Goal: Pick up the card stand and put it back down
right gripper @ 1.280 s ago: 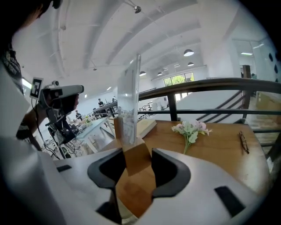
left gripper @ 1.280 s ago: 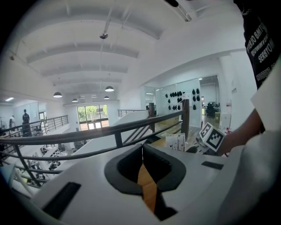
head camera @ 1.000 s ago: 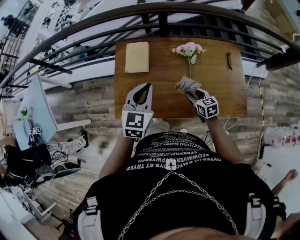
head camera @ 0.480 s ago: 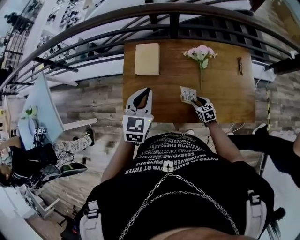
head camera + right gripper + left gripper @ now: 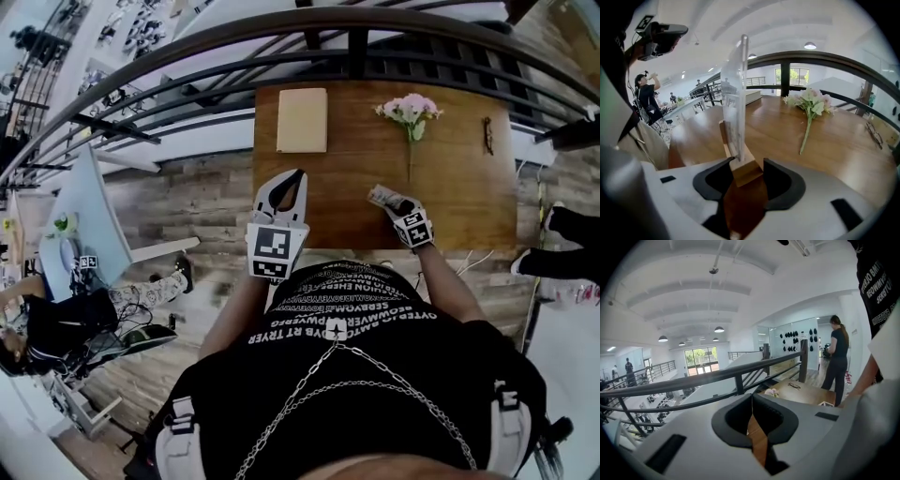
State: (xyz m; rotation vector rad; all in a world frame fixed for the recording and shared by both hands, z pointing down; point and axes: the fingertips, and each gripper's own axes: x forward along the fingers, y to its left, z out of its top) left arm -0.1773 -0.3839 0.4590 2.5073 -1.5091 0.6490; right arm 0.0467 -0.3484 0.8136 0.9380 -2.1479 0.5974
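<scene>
A varnished wooden table (image 5: 843,154) gives off a soft sheen beneath the card stand (image 5: 736,112), a clear, glossy plastic pane set in a block of pale, bare wood. Behind it runs a smooth, dark metal railing (image 5: 825,57). The floor (image 5: 187,199) is matt, grainy planking. The left gripper (image 5: 751,401) has a matt grey plastic shell and black, rubbery-looking pads (image 5: 780,420).

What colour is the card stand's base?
Light tan wood; the card stand shows best in the right gripper view.
</scene>
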